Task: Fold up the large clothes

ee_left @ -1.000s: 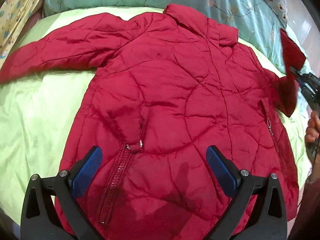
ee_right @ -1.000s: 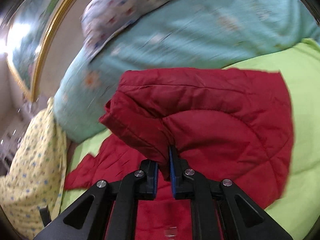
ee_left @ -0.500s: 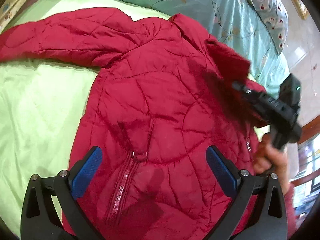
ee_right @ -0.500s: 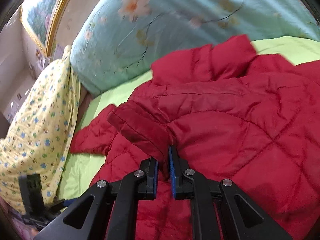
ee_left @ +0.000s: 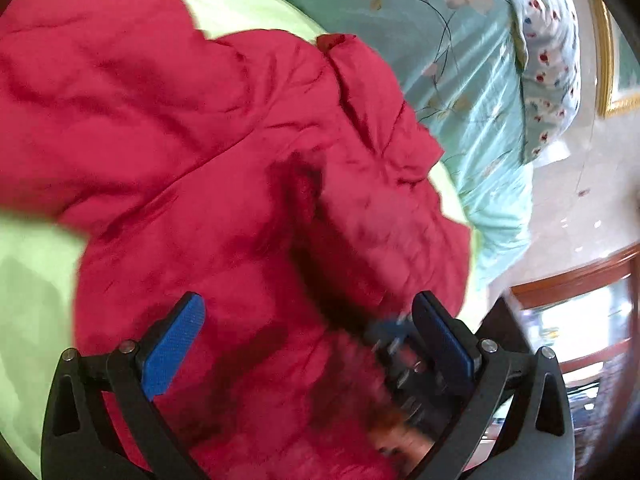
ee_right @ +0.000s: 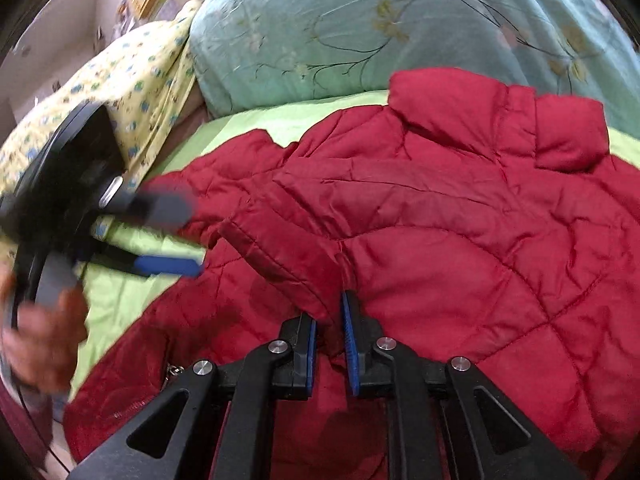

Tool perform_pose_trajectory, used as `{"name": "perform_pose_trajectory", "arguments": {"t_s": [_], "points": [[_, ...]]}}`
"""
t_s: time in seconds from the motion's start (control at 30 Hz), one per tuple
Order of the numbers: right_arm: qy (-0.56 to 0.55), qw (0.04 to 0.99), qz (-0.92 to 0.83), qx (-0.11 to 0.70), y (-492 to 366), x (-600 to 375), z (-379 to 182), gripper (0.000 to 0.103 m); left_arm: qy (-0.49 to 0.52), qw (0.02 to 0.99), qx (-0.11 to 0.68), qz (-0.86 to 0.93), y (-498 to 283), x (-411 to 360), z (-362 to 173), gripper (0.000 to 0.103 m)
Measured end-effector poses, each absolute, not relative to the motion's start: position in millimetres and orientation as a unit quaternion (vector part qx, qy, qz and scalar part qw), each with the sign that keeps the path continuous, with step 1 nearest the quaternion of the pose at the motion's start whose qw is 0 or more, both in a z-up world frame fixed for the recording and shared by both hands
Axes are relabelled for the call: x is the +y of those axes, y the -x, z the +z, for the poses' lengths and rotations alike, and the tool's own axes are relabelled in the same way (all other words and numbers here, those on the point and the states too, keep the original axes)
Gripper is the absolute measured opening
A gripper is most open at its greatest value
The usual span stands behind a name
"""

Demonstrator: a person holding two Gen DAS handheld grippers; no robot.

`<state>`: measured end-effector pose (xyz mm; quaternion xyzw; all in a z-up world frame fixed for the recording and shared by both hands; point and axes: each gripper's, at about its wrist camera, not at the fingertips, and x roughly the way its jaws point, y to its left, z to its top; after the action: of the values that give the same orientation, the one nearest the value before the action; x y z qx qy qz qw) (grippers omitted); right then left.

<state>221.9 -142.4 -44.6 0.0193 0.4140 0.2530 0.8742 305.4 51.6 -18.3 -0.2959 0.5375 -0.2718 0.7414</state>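
Note:
A red quilted jacket (ee_left: pixel 208 168) lies spread on the light green bed sheet (ee_left: pixel 32 300); it also fills the right wrist view (ee_right: pixel 460 248). My right gripper (ee_right: pixel 331 320) is shut on the cuff of the jacket's sleeve (ee_right: pixel 280 256), which now lies folded across the jacket's body. That gripper shows blurred at the lower right of the left wrist view (ee_left: pixel 396 344). My left gripper (ee_left: pixel 308 344) is open and empty above the jacket; it shows at the left of the right wrist view (ee_right: pixel 168 236), beside the jacket's edge.
A teal floral pillow (ee_right: pixel 400 28) lies behind the jacket's collar (ee_right: pixel 496 116). A yellow patterned cloth (ee_right: pixel 120 72) lies at the far left. In the left wrist view a white spotted pillow (ee_left: pixel 548 60) and wooden furniture (ee_left: pixel 576 280) stand past the bed's right edge.
My right gripper has carried the sleeve from the bed's right side across over the jacket's body. My left gripper has swung right, stays open, and now sits close to the right gripper.

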Motion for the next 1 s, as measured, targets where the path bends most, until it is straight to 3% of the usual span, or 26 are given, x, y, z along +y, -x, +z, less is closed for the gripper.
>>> {"name": "perform_pose_trajectory", "arguments": {"t_s": [0.1, 0.13, 0.17, 0.23, 0.47, 1.0], "points": [[-0.022, 0.873, 0.255, 0.416, -223, -141, -46, 0.015, 0.288, 0.735, 0.543, -0.285, -318, 37, -20, 0.103], [-0.026, 0.872, 0.255, 0.417, -224, -142, -46, 0.015, 0.280, 0.739, 0.541, -0.287, -322, 31, -20, 0.094], [-0.031, 0.871, 0.256, 0.418, -225, -143, -46, 0.015, 0.276, 0.740, 0.543, -0.286, -324, 28, -21, 0.066], [-0.043, 0.869, 0.255, 0.423, -225, -146, -46, 0.017, 0.266, 0.734, 0.555, -0.286, -329, 21, -26, 0.023], [-0.095, 0.856, 0.259, 0.437, -216, -174, -43, 0.031, 0.236, 0.754, 0.541, -0.287, -325, 24, -25, 0.012], [-0.180, 0.899, 0.046, 0.398, -226, -338, -24, 0.039, 0.015, 0.841, 0.490, -0.230, -319, 42, -7, 0.013]]}}
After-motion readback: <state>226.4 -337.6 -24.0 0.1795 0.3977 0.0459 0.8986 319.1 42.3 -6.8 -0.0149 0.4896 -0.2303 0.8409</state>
